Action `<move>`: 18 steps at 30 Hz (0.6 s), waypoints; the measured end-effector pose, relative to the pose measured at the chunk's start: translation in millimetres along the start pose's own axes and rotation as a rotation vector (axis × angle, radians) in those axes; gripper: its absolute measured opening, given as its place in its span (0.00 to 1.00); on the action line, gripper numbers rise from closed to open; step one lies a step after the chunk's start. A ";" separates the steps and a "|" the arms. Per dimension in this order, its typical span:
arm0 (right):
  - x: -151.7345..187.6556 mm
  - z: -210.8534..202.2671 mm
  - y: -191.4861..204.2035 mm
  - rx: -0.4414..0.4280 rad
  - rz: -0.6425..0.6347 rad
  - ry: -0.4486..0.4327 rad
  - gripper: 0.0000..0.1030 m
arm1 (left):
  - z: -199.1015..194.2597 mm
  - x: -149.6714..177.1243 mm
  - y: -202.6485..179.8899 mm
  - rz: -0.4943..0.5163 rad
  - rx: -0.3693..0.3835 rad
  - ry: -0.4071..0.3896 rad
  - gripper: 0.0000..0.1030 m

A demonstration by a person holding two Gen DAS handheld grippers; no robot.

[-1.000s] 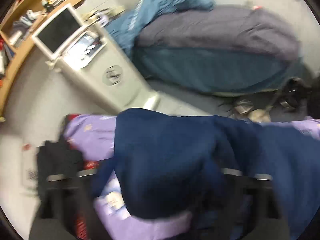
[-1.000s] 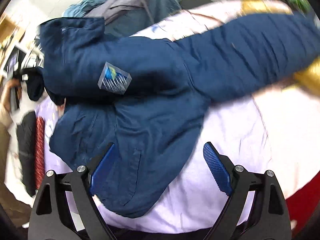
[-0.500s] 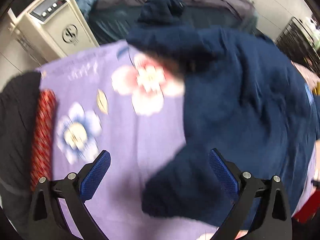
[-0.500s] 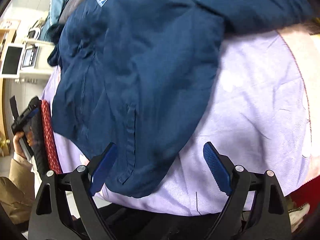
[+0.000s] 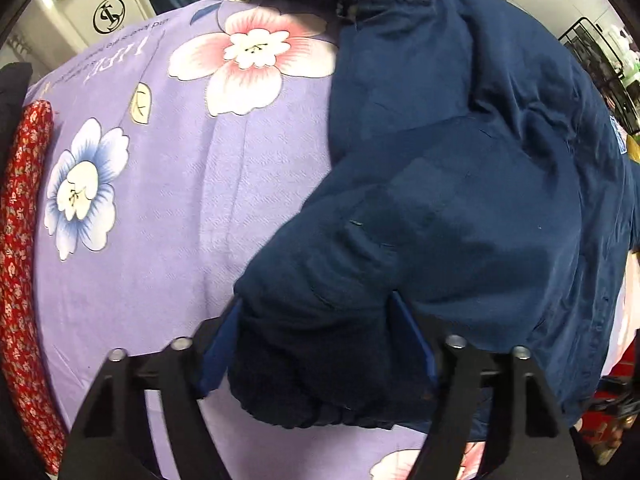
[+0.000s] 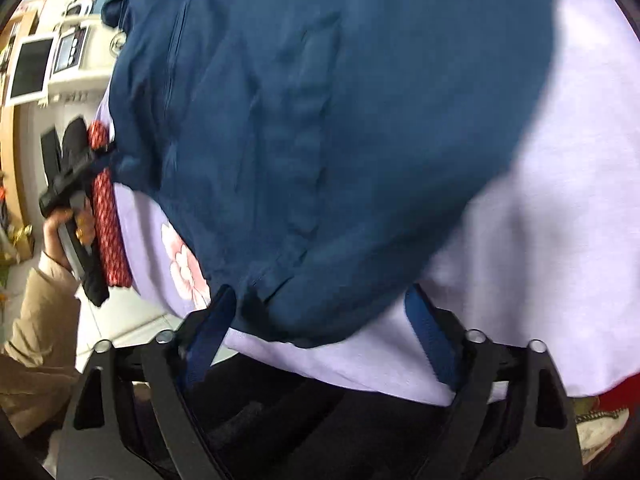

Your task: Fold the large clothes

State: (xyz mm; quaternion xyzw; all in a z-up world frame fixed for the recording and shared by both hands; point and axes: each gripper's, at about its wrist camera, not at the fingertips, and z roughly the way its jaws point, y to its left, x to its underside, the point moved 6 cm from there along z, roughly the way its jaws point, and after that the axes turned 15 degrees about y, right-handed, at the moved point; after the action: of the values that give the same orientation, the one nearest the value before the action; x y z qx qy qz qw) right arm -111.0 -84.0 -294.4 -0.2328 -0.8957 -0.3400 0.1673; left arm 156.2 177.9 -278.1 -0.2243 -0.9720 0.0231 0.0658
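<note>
On my left, my left gripper [image 5: 316,344] pointed down at the lilac flowered sheet [image 5: 168,208], its fingers closing with the dark cuff of the navy jacket [image 5: 460,168] bunched between them and touching both pads. The jacket lay spread across the sheet toward my right. There my right gripper [image 6: 320,332] was closing too, its fingers still apart around the jacket's bottom hem [image 6: 288,320], not yet pressing it.
</note>
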 end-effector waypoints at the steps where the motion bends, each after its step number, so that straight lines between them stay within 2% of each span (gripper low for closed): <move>1: -1.2 5.3 1.0 0.009 0.002 -0.005 0.63 | 0.6 1.4 -2.8 0.011 0.000 0.005 0.54; 2: -2.5 9.6 0.7 0.014 0.009 -0.013 0.45 | -0.1 3.7 -6.5 0.027 -0.001 0.011 0.45; 3: -3.9 11.2 0.9 0.015 0.017 -0.032 0.35 | -1.8 6.0 -9.7 0.039 -0.001 0.013 0.41; 5: -2.4 3.3 3.5 -0.038 0.027 -0.087 0.16 | -7.6 12.9 -16.0 0.079 0.001 0.022 0.29; 8: 9.5 -23.1 10.3 -0.100 0.020 -0.153 0.12 | -24.5 30.8 -26.5 0.151 0.025 0.030 0.23; 11: 37.3 -69.1 17.3 -0.104 -0.037 -0.208 0.11 | -46.5 65.1 -43.4 0.231 0.053 0.033 0.21; 15: 79.7 -120.0 8.3 0.002 -0.075 -0.215 0.11 | -63.4 122.5 -69.2 0.279 0.103 0.048 0.20; 18: 98.8 -140.7 -8.4 0.063 -0.057 -0.192 0.11 | -51.8 164.9 -83.8 0.281 0.113 0.091 0.19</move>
State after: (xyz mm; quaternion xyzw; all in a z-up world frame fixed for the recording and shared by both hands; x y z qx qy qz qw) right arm -178.1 -156.3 -153.3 -0.2335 -0.9240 -0.2924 0.0784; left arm -19.8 175.8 -201.3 -0.3548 -0.9242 0.0766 0.1183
